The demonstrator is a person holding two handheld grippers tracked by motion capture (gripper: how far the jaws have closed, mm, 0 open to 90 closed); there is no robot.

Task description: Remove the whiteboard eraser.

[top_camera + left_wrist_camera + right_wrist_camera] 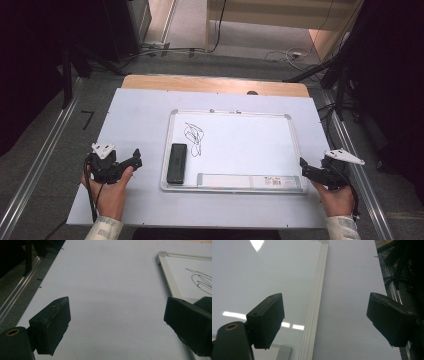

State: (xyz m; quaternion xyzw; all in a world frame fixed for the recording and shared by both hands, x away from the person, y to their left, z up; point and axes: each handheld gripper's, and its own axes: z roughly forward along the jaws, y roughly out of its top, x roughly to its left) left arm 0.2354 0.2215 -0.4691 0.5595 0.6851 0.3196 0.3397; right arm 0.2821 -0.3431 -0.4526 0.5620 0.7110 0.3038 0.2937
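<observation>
Black plastic jaws of the left claw [136,156] stand wide apart with nothing between them, hovering over the bare pale worktop [135,120] just left of the whiteboard [240,145]. The right claw [303,165] gapes just as wide and empty at the whiteboard's near right corner, straddling its metal frame in the right gripper view. On the board, a black eraser [177,163] lies at the near left, beside a dark scribble [194,137]. A long white strip [250,181] lies along the near edge.

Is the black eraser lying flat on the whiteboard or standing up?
Lying flat. The black eraser rests lengthwise on the whiteboard, beside the scribble.
</observation>
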